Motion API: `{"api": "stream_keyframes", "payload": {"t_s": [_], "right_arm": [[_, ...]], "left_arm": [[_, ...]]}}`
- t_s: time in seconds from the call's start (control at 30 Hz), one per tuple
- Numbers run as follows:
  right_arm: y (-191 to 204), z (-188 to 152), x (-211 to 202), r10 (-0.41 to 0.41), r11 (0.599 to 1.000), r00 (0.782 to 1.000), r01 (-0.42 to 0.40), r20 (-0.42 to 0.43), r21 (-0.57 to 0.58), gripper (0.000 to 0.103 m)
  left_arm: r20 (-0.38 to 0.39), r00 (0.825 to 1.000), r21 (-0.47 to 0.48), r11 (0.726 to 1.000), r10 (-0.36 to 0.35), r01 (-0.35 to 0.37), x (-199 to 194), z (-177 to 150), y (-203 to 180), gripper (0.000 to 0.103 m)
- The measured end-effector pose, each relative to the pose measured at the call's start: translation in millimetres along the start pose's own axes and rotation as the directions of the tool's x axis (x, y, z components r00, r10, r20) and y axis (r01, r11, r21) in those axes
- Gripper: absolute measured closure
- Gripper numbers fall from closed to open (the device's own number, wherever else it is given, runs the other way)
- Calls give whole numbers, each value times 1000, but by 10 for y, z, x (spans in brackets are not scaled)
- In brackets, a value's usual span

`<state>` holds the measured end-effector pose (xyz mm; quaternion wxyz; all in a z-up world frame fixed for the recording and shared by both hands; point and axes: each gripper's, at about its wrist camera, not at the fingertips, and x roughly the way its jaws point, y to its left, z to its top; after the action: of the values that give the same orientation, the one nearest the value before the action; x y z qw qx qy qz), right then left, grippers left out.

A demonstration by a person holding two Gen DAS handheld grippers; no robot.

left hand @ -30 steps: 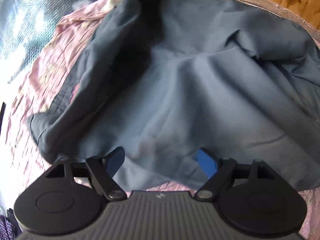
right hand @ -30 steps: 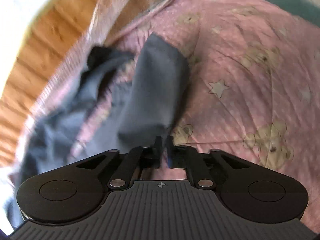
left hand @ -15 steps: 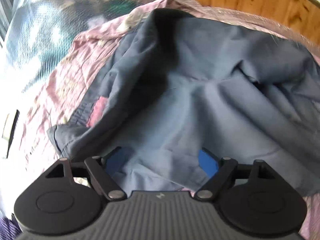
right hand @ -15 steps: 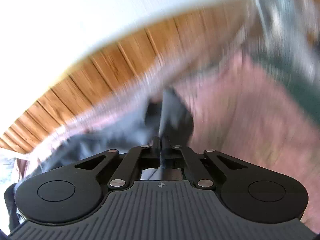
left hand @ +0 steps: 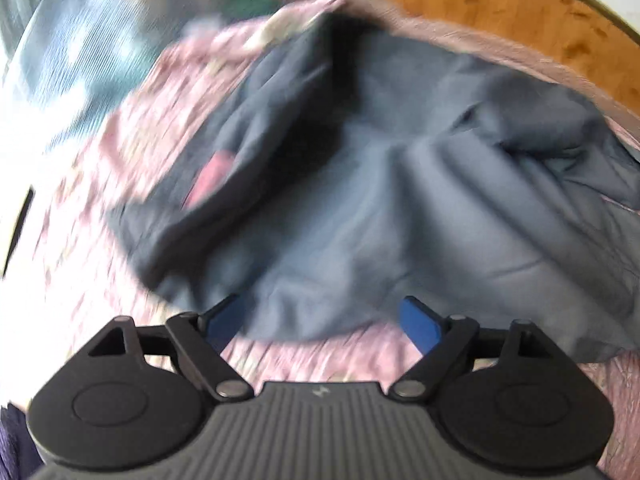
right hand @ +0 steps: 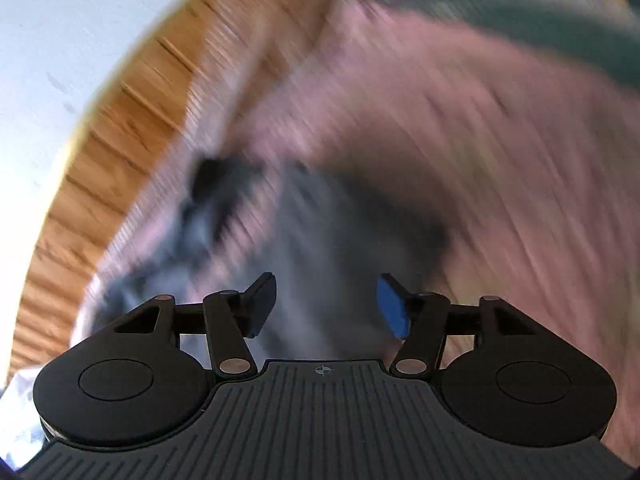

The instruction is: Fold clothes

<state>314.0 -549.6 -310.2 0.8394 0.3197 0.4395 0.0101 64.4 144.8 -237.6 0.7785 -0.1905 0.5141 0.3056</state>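
A crumpled grey-blue garment (left hand: 400, 184) lies spread on a pink patterned bedcover (left hand: 132, 132), its near hem just ahead of the left gripper (left hand: 325, 320), whose 2 blue-padded jaws stand wide and are opening, clear of the cloth, gripping nothing. In the blurred right wrist view, the right gripper (right hand: 326, 306) hangs above the same garment (right hand: 320, 232), jaws parting, cloth visible beyond the gap but not pinched by the pads. Wooden panelling (right hand: 100, 168) runs behind the bed; a green blanket (right hand: 540, 28) lies beyond.
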Motion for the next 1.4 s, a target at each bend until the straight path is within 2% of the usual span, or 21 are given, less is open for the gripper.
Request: {"api": "stream_keyframes", "payload": {"t_s": [0.07, 0.13, 0.2, 0.33, 0.37, 0.4, 0.47, 0.5, 0.57, 0.6, 0.77, 0.87, 0.93, 0.97, 1.0, 1.07, 1.1, 1.17, 1.23, 1.3, 1.4], "right_arm": [[-136, -249, 39, 31, 999, 999, -30, -37, 25, 41], [-102, -396, 15, 79, 997, 997, -79, 10, -9, 30], [26, -426, 46, 111, 992, 993, -109, 32, -63, 29], [372, -408, 260, 179, 975, 983, -181, -33, -130, 42], [458, -420, 274, 171, 972, 984, -176, -43, -154, 63], [540, -438, 271, 162, 970, 985, -169, -50, -175, 101], [696, -432, 210, 148, 965, 988, -153, -42, -213, 103], [748, -384, 82, 152, 963, 988, -150, -12, -224, 103], [908, -230, -277, 175, 957, 983, -157, 54, -244, 103], [994, -148, -462, 187, 954, 978, -160, 87, -253, 103], [1577, 145, -1442, 220, 920, 954, -134, 203, -368, 103], [1769, 278, -1524, 114, 938, 968, -30, 225, -346, 103], [1810, 334, -1429, 12, 942, 973, 66, 229, -329, 103], [1689, 304, -1187, -76, 939, 978, 135, 193, -315, 103], [1538, 261, -909, -169, 931, 976, 205, 140, -302, 101], [1236, 175, -353, -348, 895, 937, 341, 31, -286, 89], [1066, 113, -210, -389, 892, 921, 372, -20, -256, 85], [816, -39, -359, -357, 919, 934, 348, -13, -183, 74], [721, -186, -638, -303, 936, 952, 307, 50, -174, 47], [652, -292, -867, -319, 926, 940, 336, 117, -173, 45], [531, -364, -1088, -357, 908, 911, 390, 205, -154, 41]], "left_arm": [[-29, 999, -142, 990, -22, 18, 104, -33, 300, 16], [-29, 999, -252, 967, 19, -26, 179, -66, 577, 16], [-17, 996, -298, 951, 84, -85, 258, -42, 808, 16], [26, 978, -251, 948, 207, -194, 380, 111, 1000, 16], [43, 976, -239, 951, 212, -197, 414, 168, 1034, 16], [50, 977, -231, 954, 207, -190, 454, 224, 1055, 19], [60, 982, -229, 960, 177, -159, 481, 338, 1099, 62], [63, 986, -235, 963, 152, -134, 468, 395, 1123, 95], [68, 992, -247, 965, 103, -83, 443, 510, 1171, 95], [115, 992, -262, 965, 61, -29, 294, 584, 1211, 96], [299, 953, -323, 935, -44, 144, -563, 979, 1431, 97], [275, 958, -301, 939, -84, 168, -621, 1306, 1392, 96], [144, 987, -219, 970, -78, 109, -284, 1380, 1132, 96], [62, 996, -166, 983, -65, 74, -67, 1364, 979, 96], [-19, 999, -109, 993, -46, 44, 149, 1348, 826, 95], [-70, 998, -33, 999, -3, 1, 359, 1116, 673, 93], [-66, 998, -21, 1000, -20, 18, 347, 1010, 662, 88], [1, 997, -26, 996, -82, 82, 152, 777, 751, 78], [58, 992, -15, 993, -115, 116, -75, 649, 933, 67], [108, 985, -4, 991, -135, 136, -280, 579, 1144, 62], [152, 983, -22, 994, -106, 110, -418, 745, 1302, 51]]}}
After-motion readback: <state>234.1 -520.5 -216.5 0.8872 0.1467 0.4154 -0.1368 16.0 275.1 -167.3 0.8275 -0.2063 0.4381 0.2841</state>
